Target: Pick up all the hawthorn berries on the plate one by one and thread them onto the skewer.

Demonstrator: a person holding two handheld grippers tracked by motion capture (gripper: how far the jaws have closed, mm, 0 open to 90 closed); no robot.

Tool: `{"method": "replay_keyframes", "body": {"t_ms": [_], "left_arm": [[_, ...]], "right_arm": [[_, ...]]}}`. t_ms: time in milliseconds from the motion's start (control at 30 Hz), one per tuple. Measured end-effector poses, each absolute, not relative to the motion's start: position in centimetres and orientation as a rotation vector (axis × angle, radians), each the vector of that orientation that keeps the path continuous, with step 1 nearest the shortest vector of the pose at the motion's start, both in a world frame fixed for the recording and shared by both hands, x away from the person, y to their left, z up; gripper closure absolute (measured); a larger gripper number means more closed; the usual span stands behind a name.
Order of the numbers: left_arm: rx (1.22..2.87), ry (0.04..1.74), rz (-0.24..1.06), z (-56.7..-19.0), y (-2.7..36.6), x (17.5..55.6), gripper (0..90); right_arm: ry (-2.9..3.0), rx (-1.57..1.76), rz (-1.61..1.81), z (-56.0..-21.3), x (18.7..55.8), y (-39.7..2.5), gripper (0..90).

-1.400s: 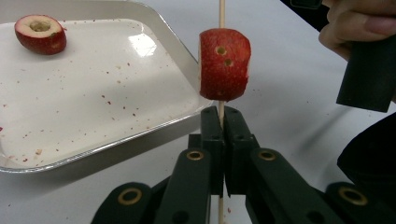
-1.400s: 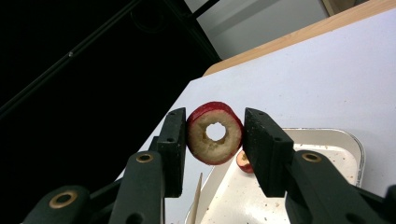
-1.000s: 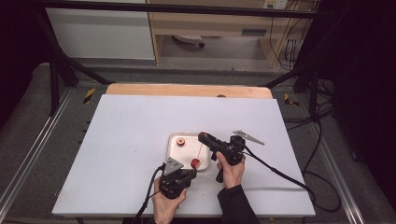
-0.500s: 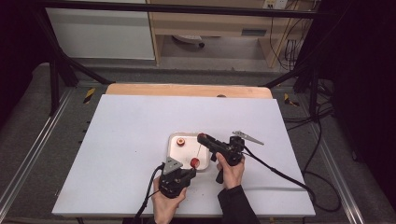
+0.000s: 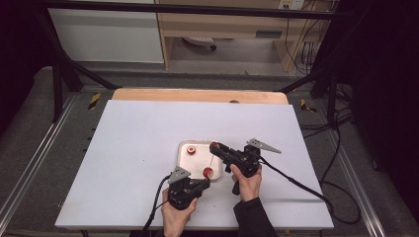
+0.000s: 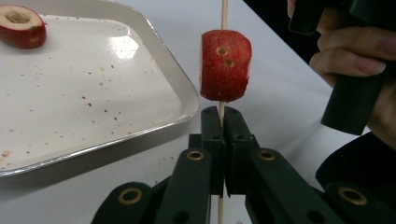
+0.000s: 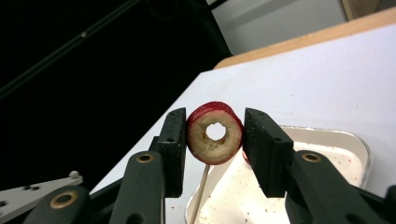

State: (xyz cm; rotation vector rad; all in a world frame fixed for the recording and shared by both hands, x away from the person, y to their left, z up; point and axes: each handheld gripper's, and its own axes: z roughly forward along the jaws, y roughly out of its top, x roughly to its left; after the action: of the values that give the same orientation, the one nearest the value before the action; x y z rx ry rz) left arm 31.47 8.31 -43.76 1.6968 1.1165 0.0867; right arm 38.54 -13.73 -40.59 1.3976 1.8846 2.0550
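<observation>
Both black claws, left (image 6: 222, 122) and right (image 7: 215, 140), show brass-ringed pivots, grey three-cornered plates, trailing black cables, dark sleeves.

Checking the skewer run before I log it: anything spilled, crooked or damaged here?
Only small things. Reddish crumbs speckle the white tray. The fruit piece on the skewer shows two holes side by side, as if pierced twice. The skewer itself looks straight in the left tongs.

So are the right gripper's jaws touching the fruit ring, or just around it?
Touching. The right gripper view shows both jaws of the right gripper pressed against the sides of the fruit ring, no gap.
</observation>
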Motion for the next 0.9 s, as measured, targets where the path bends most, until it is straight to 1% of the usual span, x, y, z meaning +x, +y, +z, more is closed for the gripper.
{"method": "replay_keyframes", "body": {"t_ms": [67,367,800,900], "left_arm": [[1.679,1.103,0.102,-43.6,8.4,31.4,88.4],[1.702,1.097,0.172,-43.0,8.3,31.7,88.4],[1.75,1.087,0.19,-42.9,8.3,32.4,88.5],[1.787,1.076,0.208,-43.1,8.2,32.4,88.5]], "right_arm": [[1.902,1.399,2.077,-40.6,38.5,-13.7,61.1],[1.996,1.413,2.073,-41.1,38.1,-13.4,61.3],[2.06,1.386,2.024,-42.0,37.3,-12.8,61.4],[2.074,1.377,2.005,-42.0,37.2,-12.8,61.3]]}}
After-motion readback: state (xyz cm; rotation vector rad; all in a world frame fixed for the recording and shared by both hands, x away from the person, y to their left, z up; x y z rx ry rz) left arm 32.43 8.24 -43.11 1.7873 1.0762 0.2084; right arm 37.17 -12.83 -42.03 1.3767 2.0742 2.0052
